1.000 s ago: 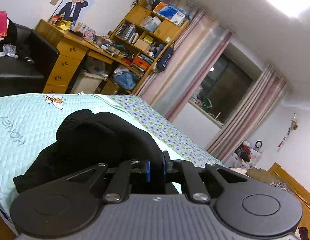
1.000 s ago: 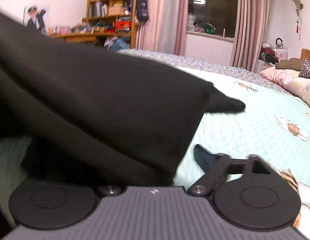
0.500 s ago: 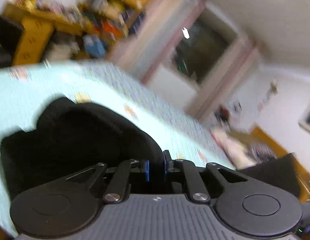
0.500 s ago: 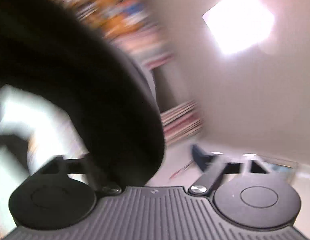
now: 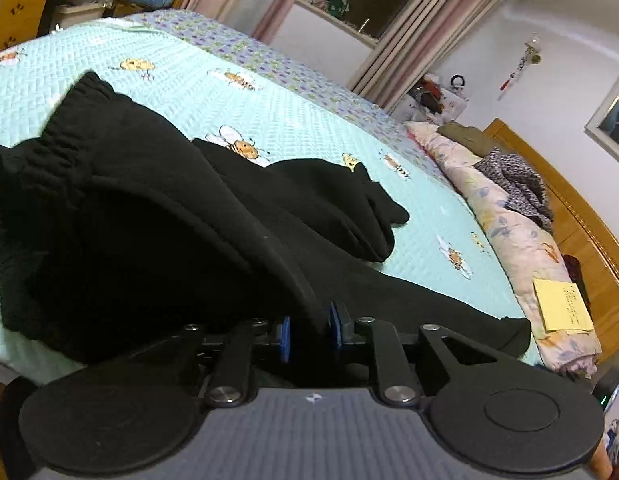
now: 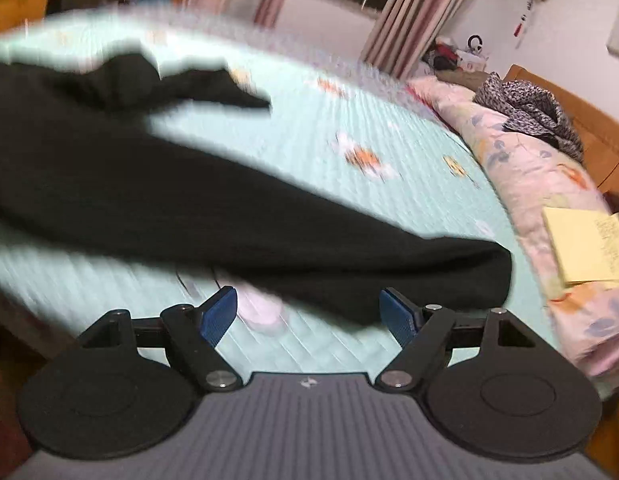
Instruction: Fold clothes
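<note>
Right gripper (image 6: 307, 316) now wide open, empty, fabric released. Left gripper (image 5: 308, 332) still pinching black trousers (image 5: 149, 208) on bedspread (image 5: 309, 120). Laid out long, unfolded.

You won't find any text here that reads clearly. The yellow paper (image 5: 562, 305) lying on the rolled floral quilt (image 5: 505, 236) at the bed's right edge carries dark handwriting, but it is too small and blurred to make out in either view. Each gripper body bears only a small wordless emblem.
</note>
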